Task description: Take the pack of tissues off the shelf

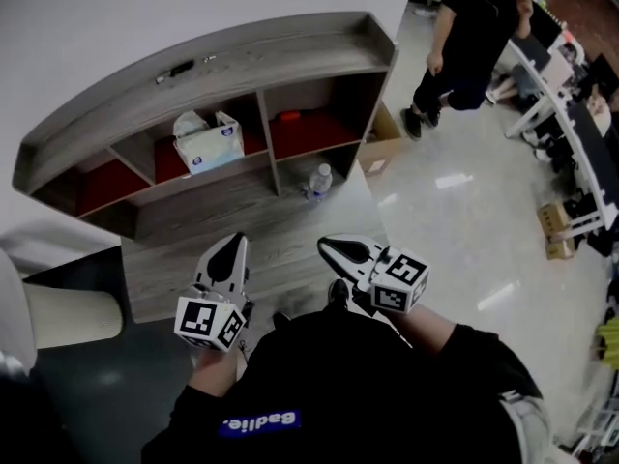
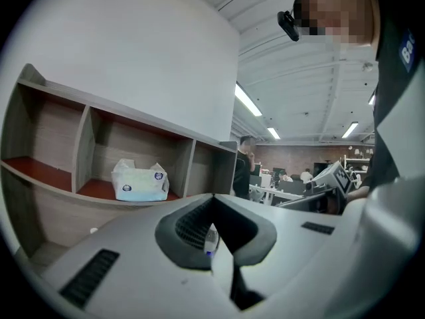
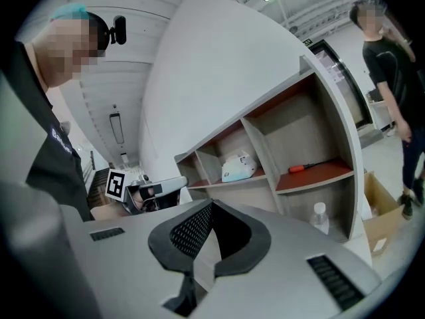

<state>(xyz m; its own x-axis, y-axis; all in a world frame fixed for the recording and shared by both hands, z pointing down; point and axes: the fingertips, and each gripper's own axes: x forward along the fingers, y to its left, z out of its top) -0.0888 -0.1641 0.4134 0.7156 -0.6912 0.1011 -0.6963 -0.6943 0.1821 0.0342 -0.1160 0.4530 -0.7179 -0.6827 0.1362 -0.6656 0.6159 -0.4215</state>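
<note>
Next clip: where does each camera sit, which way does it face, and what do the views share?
Head view: on the person's head, looking steeply down at the shelf; shows left gripper, right gripper and the person's dark top.
Left gripper view: on the left gripper, looking along its shut jaws at the shelf; right gripper and dark top at right.
Right gripper view: on the right gripper, along its shut jaws at the shelf; left gripper at left.
Shared: all three show the pack of tissues.

White tissue pack (image 1: 209,140) upright on shelf (image 1: 208,170)
</note>
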